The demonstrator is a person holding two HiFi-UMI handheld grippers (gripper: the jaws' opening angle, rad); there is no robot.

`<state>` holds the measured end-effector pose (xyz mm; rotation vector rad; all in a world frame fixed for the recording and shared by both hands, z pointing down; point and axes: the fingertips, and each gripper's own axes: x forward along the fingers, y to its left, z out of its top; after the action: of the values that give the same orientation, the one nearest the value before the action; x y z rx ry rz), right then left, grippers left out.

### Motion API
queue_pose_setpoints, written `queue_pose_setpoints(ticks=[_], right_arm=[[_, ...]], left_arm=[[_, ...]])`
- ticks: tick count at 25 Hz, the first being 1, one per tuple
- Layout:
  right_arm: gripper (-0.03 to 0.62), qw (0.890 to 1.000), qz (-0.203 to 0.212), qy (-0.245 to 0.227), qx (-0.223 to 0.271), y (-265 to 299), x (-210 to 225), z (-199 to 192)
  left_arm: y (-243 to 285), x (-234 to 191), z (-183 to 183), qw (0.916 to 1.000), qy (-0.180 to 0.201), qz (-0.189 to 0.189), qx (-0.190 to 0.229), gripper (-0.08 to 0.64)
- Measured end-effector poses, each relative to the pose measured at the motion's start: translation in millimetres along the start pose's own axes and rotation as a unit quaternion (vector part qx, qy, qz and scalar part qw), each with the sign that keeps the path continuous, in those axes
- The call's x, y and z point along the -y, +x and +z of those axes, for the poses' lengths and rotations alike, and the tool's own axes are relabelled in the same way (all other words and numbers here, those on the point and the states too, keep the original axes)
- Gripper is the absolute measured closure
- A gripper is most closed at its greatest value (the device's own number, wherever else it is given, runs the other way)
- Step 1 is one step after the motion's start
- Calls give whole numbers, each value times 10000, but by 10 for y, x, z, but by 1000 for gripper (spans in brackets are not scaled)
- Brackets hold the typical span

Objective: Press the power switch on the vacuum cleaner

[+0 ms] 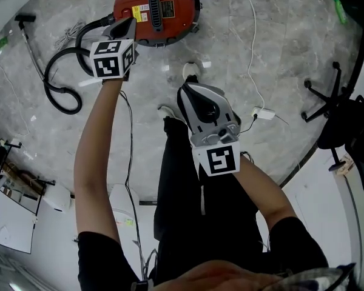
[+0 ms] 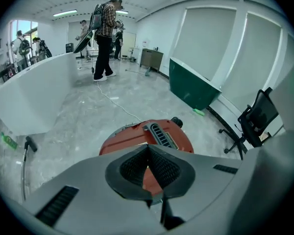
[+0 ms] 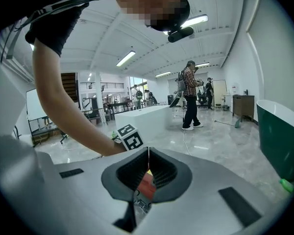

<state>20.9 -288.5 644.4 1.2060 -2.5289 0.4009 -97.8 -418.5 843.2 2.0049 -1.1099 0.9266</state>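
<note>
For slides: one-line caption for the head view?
Left gripper, jaws together, points at the red vacuum cleaner on the floor; right gripper hangs back.

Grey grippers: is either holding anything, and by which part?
Nothing is held. The left gripper and right gripper both have jaws shut on nothing; the round red vacuum cleaner sits ungripped beyond them.

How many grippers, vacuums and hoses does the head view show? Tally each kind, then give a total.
Grippers: 2 (left gripper, right gripper)
Vacuum: 1
Hose: 1
Total: 4
</note>
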Motion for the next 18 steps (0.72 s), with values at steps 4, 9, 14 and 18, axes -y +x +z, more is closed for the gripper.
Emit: queue_pose_setpoints(ticks=[4, 9, 14, 18], right_arm=[[572, 9996, -183, 119, 160, -30, -38, 161], [572, 9989, -226, 131, 400, -134, -199, 381], [572, 9983, -178, 25, 560, -288, -412, 524], [572, 9975, -315, -17, 637, -499, -534, 614]], left_arm=[[-367, 126, 56, 9987, -197, -28, 476, 549], [-886, 398, 7, 9955, -345, -62, 885, 549], [-1375, 832, 27, 9907, -179, -172, 1337, 549], [-1830, 1148, 84, 9801, -492, -367, 1885, 549]])
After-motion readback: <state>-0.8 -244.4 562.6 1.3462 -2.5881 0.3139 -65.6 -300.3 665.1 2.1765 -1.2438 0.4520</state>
